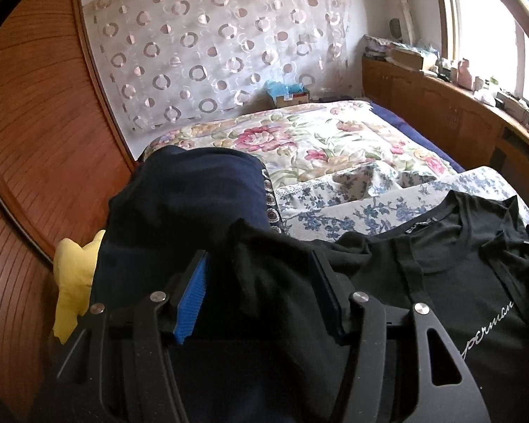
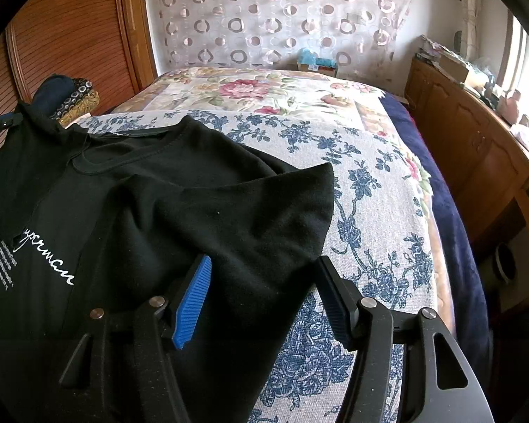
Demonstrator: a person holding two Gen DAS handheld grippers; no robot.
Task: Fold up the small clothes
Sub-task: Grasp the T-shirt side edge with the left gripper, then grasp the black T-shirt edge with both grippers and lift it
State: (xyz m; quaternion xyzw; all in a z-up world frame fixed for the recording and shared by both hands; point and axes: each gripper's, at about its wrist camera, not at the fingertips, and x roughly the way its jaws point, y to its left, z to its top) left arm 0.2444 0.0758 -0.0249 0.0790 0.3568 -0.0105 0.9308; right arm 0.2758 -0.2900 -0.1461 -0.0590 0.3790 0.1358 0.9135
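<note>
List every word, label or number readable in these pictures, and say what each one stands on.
"...perman": white script across the chest of the black T-shirt; its opening letters are hidden by folds.
Small white lines of print under the script: too small to read.
Neck label inside the collar: blurred, unreadable.
Cardboard box at the head of the bed: print too small to read.

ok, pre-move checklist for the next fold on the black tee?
1. Black cotton T-shirt on the blue-flowered bedspread, print up: ok.
2. Left gripper has the left sleeve fabric between its fingers: ok; whether the pads pinch it: cannot tell.
3. Right gripper astride the shirt's right edge: ok; grip: cannot tell.
4. Right sleeve flat: not ok, rumpled.
5. Navy cloth pile beside the left sleeve, touching or apart: cannot tell.
</note>
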